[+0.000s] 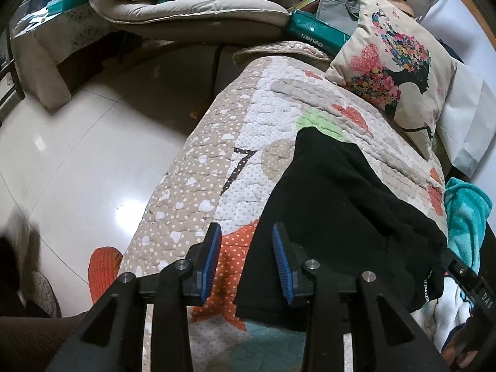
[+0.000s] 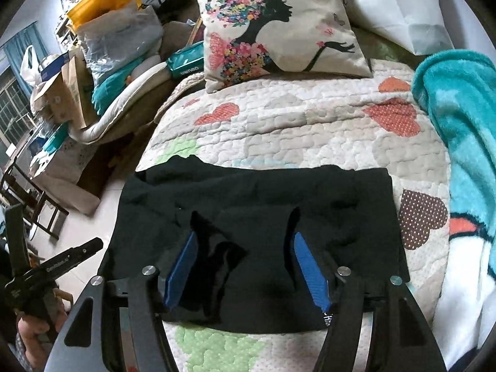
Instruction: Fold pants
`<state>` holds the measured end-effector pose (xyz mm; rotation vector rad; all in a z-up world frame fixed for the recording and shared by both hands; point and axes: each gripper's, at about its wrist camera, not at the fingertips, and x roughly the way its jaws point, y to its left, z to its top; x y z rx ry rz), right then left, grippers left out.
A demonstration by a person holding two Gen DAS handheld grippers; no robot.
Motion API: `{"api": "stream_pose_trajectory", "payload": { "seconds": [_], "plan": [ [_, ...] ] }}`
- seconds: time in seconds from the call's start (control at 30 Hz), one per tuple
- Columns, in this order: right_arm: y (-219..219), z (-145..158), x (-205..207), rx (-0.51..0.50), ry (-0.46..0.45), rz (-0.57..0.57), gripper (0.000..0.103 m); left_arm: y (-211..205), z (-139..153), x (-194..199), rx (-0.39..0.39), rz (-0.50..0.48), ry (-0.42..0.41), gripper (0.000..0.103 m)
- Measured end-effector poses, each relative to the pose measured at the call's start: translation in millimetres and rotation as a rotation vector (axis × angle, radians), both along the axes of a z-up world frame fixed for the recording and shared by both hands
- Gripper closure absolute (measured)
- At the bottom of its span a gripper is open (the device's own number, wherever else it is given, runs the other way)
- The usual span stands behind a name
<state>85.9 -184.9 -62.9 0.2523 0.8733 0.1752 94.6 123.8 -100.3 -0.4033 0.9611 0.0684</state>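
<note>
The black pants (image 2: pixel 254 204) lie folded into a compact block on the quilted bed cover (image 2: pixel 279 130); they also show in the left wrist view (image 1: pixel 341 204). My left gripper (image 1: pixel 247 241) is open and empty, just above the pants' left edge, one blue pad over the quilt (image 1: pixel 198 167) and one over the black cloth. My right gripper (image 2: pixel 243 241) is open and empty, hovering low over the near part of the pants. The left tool's body shows at the left of the right wrist view (image 2: pixel 46 272).
A flower-print pillow (image 2: pixel 279 28) lies at the bed's head. A teal blanket (image 2: pixel 462 142) lies along the right side. The bed's left edge drops to a glossy tiled floor (image 1: pixel 68 167). Piled cushions, bags and boxes (image 2: pixel 102 52) stand beyond it.
</note>
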Motion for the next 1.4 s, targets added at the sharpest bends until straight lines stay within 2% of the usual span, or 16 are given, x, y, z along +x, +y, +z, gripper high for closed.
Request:
{"api": "stream_pose_trajectory", "payload": {
  "seconds": [0.77, 1.0, 1.1, 1.2, 1.4],
  "plan": [
    [-4, -9, 1, 0.016, 0.020, -0.016, 0.032, 0, 2, -1, 0.006, -0.012, -0.009, 0.069],
    [-34, 2, -8, 0.025, -0.017, -0.107, 0.031, 12, 3, 2, -0.025, 0.026, -0.003, 0.067],
    [-57, -3, -7, 0.097, 0.015, -0.184, 0.031, 7, 2, 2, -0.035, -0.001, -0.002, 0.066],
    [-64, -10, -7, 0.160, 0.042, -0.197, 0.031, -8, -1, 4, -0.008, -0.056, 0.013, 0.066],
    [-34, -11, -4, 0.098, 0.049, -0.114, 0.031, -24, -3, 2, 0.028, -0.105, 0.014, 0.066]
  ]
}}
